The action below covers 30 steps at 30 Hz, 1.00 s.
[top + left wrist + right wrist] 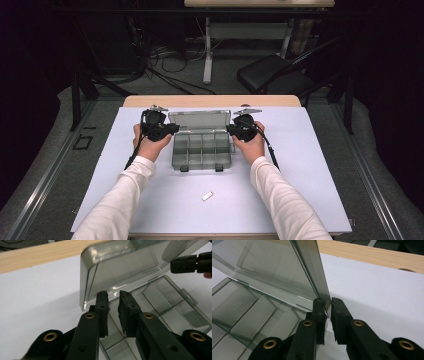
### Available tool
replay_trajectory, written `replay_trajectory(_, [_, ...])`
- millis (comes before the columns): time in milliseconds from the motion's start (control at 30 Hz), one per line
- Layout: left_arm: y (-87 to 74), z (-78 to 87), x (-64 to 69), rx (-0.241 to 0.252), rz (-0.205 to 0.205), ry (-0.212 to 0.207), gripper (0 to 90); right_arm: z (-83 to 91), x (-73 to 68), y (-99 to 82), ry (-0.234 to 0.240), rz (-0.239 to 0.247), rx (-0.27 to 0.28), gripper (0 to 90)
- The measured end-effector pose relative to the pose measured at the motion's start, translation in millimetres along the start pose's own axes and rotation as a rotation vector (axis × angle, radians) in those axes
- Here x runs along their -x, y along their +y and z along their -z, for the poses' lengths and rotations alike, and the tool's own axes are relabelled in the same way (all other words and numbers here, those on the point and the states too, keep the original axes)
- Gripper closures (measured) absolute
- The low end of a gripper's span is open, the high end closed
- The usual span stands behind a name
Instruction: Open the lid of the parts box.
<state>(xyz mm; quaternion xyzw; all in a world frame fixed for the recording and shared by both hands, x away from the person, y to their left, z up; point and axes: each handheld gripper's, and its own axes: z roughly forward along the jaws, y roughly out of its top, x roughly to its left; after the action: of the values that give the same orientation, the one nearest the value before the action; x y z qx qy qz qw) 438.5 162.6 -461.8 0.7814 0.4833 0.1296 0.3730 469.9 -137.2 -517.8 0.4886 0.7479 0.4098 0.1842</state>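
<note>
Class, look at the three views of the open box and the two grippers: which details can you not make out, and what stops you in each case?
- Small white item, high view: too small to identify.
- Right gripper on the lid edge, right gripper view: contact hidden behind the edge.
- Box compartments, high view: too small and dim to judge contents.
- Left gripper: the gap between its jaws hides any touch on the box.

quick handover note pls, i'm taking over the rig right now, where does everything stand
Left gripper: at the left end of the compartment box; jaws slightly apart, nothing pinched between them.
Right gripper: jaws closed on the right edge of the lid, near the hinge.
Box: middle of the white table, lid raised upright; the compartments in sight look empty.
Small white piece: lies loose on the table in front of the box.
Done: lid up. Left, probably: put the piece in, close the lid.
</note>
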Motion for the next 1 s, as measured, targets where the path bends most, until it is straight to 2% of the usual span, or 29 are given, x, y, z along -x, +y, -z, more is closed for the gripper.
replay_trajectory(67, [-4.5, -2.2, -2.7, -0.010, 0.014, -0.014, 71.5, -0.2, 0.4, 0.0, 0.002, -0.003, 0.001, 81.9])
replay_trajectory(100, [-6.7, -3.1, -3.1, -0.015, 0.018, -0.014, 67.8, -0.2, 0.6, 0.0, 0.004, -0.006, 0.001, 81.9])
replay_trajectory(167, [-10.6, -4.8, -4.0, -0.023, 0.021, -0.018, 66.5, -0.2, 0.6, 0.0, 0.004, -0.004, 0.001, 81.9])
replay_trajectory(200, [-13.3, -6.1, -4.5, -0.029, 0.026, -0.018, 61.5, 0.0, 0.4, 0.1, 0.003, -0.003, 0.000, 81.9])
replay_trajectory(300, [-19.3, -9.3, -4.7, -0.037, 0.037, -0.016, 57.1, 0.3, 0.2, 0.1, 0.001, -0.003, -0.002, 81.9])
replay_trajectory(433, [-29.7, -12.6, -2.6, -0.048, 0.021, 0.005, 55.3, 0.5, 0.5, 0.0, 0.003, -0.002, -0.002, 81.9])
replay_trajectory(533, [-37.3, -15.7, -1.0, -0.054, 0.026, 0.008, 51.9, 0.5, 0.4, 0.0, 0.002, -0.003, -0.002, 81.9])
replay_trajectory(700, [-49.1, -17.6, 0.1, -0.035, 0.046, -0.001, 48.9, 0.6, 0.4, -0.1, 0.003, -0.003, -0.001, 81.8])
replay_trajectory(1000, [-62.6, -21.5, 2.2, -0.028, 0.030, 0.002, 46.7, 0.8, 0.3, -0.8, 0.003, -0.007, 0.002, 81.8])
